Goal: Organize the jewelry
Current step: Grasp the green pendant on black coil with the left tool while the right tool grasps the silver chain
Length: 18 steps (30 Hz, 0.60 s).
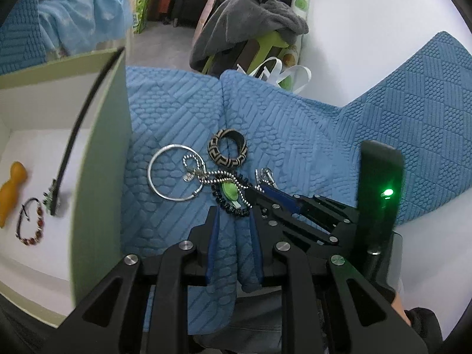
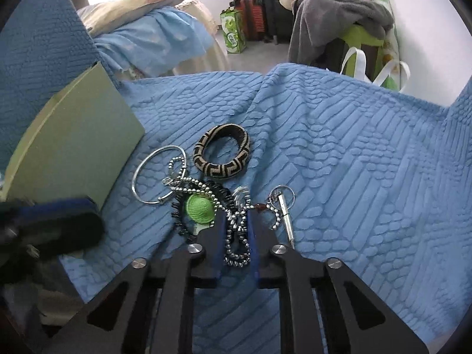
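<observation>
A tangle of jewelry lies on the blue quilted cloth (image 2: 339, 177). It holds a thin silver bangle (image 2: 134, 184), a black-and-beige woven bangle (image 2: 221, 172), a green crocheted piece (image 2: 199, 208), a black coil bracelet (image 2: 177, 218), a silver bead chain (image 2: 233, 236) and a key ring with a small metal cylinder (image 2: 284, 209). My right gripper (image 2: 235, 221) is shut on the bead chain, which fills the gap between its blue pads. My left gripper (image 1: 234, 215) hovers narrowly open just short of the black coil bracelet (image 1: 236, 211), with only cloth showing between its fingers.
A pale green box (image 1: 100, 153) stands open at the left, holding an orange figure (image 1: 11, 188), a red bead bracelet (image 1: 32, 227) and a black cord (image 1: 70, 135). Beyond the cloth's far edge are a chair piled with grey clothes (image 1: 250, 20), a bed and bags.
</observation>
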{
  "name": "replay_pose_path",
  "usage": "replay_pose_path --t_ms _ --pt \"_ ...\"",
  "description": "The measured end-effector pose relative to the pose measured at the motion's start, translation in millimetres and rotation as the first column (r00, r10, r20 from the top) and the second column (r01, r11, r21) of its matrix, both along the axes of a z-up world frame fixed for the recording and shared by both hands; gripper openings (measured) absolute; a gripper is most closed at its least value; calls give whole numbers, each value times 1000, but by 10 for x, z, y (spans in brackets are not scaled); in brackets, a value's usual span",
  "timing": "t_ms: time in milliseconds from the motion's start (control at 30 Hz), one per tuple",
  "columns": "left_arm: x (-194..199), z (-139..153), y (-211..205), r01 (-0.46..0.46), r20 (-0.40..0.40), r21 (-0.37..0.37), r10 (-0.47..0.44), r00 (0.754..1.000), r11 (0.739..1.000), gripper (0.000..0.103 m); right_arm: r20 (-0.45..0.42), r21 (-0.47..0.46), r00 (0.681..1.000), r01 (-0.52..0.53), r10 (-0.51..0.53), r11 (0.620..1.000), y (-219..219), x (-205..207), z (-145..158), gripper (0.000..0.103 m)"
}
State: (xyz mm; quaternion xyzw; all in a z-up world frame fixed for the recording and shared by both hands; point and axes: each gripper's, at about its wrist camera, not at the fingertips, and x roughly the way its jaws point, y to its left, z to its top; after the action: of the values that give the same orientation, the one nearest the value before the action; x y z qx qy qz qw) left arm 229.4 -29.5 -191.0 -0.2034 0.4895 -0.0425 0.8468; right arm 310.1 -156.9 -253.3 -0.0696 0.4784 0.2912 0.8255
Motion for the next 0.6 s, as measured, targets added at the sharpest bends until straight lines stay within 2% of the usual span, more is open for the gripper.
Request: replay_pose_path --t_ms 100,267,400,600 --pt "36 -80 -26 -12 -17 -10 11 1000 1000 21 -8 40 1000 2 -2 999 -59 -8 35 5" --pt "110 -192 -45 -40 -31 -38 39 999 998 21 -6 142 1000 29 -28 990 -200 39 186 5" --pt "158 -289 -78 -78 -51 4 78 996 997 21 -3 207 998 58 -58 977 -320 63 291 5" --pt "193 -377 -76 -104 -52 28 105 993 994 21 56 289 992 95 -116 953 -512 63 491 5"
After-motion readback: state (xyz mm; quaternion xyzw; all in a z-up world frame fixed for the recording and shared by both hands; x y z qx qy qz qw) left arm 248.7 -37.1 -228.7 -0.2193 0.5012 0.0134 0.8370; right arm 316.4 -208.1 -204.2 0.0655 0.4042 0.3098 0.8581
